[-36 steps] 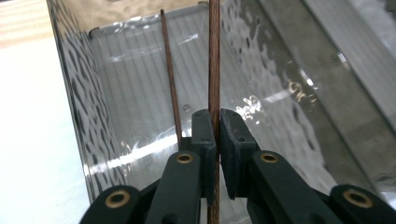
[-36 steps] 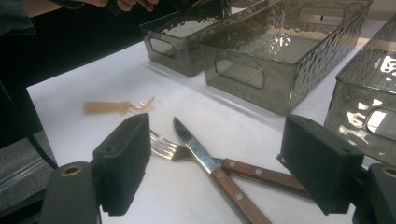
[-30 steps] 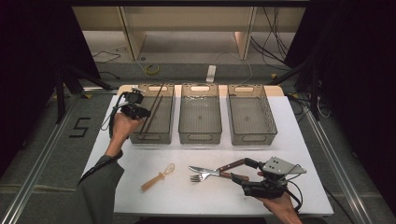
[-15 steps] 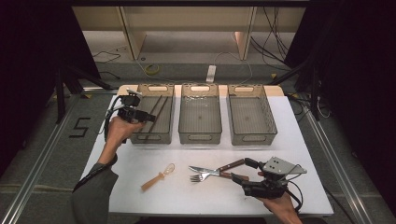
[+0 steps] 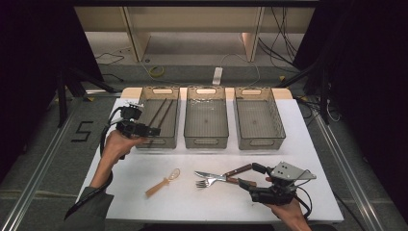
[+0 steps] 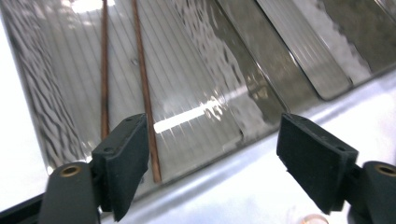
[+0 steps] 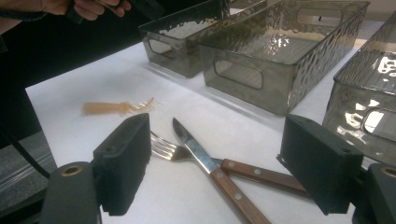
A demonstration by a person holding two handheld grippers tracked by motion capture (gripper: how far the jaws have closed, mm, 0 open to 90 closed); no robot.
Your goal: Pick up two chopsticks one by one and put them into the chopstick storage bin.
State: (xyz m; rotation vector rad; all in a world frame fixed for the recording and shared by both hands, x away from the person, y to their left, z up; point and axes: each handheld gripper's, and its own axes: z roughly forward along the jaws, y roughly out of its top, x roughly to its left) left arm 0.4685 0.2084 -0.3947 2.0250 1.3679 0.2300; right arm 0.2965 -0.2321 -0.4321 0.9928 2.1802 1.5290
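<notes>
A white table [image 5: 308,144] in a dark room, three grey plastic bins along its far edge, is serving as the sorting surface. The left gripper [image 5: 155,131] is hanging over the near end of the left bin [image 5: 161,143], its jaws having just been opening, now standing wide apart with nothing between them; the left gripper view is looking down on the two chopsticks [image 6: 142,88] lying side by side on that bin's floor, long axes running from its near end to its far end. The right gripper [image 5: 249,176] is resting near the table's near right corner, jaws parted and empty, pointing toward the knife [image 5: 226,175] and fork [image 5: 214,182], which are lying crossed just in front of it, wooden handles toward the jaws and blade and tines toward the left edge. The right hand looks nearer to this pair, so the next pick is probably its own, taken along the handles. A pale plastic spoon [image 5: 163,182] is lying apart toward the near left, nearer to the left hand. The middle bin [image 5: 206,142] and right bin [image 5: 263,143] are standing empty, with bare table between them and the cutlery for a carry.
</notes>
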